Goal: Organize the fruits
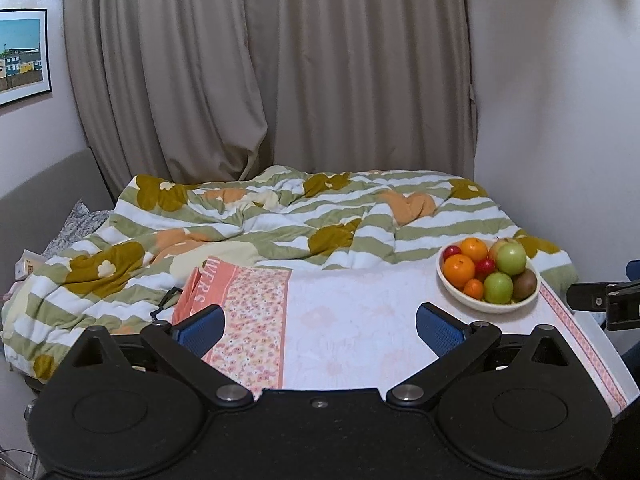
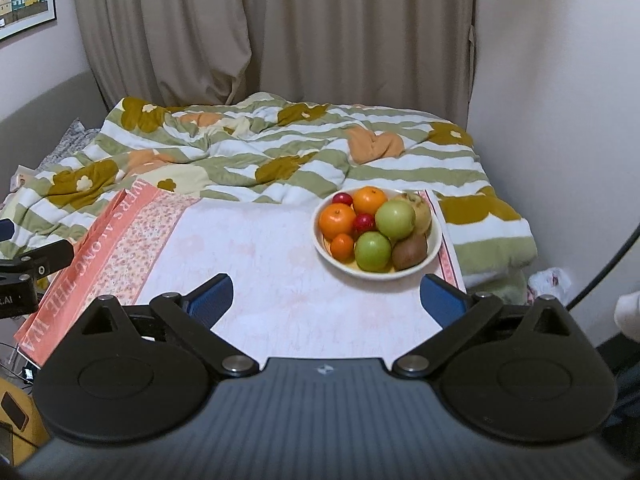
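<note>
Over the near edge of the cloth-covered surface [image 2: 280, 248] we hold both claws spread wide with nothing between their blue pads. Our right claw [image 2: 326, 300] hangs above the pale middle of the floral tablecloth [image 2: 132, 248], and the cream fruit bowl [image 2: 320, 242] stands just ahead of it, nearer its right finger. Our left claw [image 1: 320, 328] sits further to the left, so from its camera the same fruit bowl [image 1: 468, 300] appears off to the right, well apart from its fingers.

In the bowl we see two oranges [image 2: 337, 221], a small mandarin [image 2: 342, 247] at the front, two green apples [image 2: 373, 251], a kiwi [image 2: 409, 251] at the front right, two small red fruits [image 2: 364, 222], and a yellowish apple [image 2: 420, 210] at the back right. All the fruit lies inside the bowl, touching its neighbours.

The tablecloth has an orange lettered border and a flower-print band on its left side. Beyond the surface lies a bed with a rumpled green-and-white striped duvet [image 2: 280, 148], backed by beige curtains [image 2: 280, 32]. A framed picture [image 1: 22, 54] hangs on the left wall.
</note>
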Demonstrator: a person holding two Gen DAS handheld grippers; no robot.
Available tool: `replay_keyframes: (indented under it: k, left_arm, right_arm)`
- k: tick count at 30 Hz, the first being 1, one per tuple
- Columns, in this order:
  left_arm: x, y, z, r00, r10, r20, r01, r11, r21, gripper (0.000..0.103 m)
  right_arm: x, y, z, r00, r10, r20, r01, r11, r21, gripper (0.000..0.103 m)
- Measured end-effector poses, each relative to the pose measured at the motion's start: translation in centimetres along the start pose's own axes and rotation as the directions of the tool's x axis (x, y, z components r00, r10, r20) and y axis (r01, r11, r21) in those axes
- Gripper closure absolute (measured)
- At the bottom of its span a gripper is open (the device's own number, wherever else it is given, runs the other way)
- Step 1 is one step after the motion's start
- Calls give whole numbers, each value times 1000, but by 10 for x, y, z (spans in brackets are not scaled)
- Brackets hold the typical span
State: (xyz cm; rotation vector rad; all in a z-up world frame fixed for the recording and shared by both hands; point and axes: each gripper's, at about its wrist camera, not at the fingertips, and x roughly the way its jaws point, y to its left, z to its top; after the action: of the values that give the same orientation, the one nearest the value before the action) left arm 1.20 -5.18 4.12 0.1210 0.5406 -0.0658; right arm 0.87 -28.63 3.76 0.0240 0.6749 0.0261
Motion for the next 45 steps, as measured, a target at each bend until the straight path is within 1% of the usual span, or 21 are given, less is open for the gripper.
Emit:
replay_keyframes:
  k: [9,26,45]
  left_arm:
    - [-3,2,-6,1000,-6,-7,6,1000,1,0]
    - [0,3,-8,1000,-2,-27,2,1000,-8,0]
    - [2,3,-11,999,-4,-35,4,1000,-11,0]
  right_arm:
    - [-3,8,-11,1000,-13,-23,13,1000,4,0]
    - [0,11,-13,999,-13,-31,13,1000,-2,0]
    - [5,10,-11,999,-25,-47,26,999,20,0]
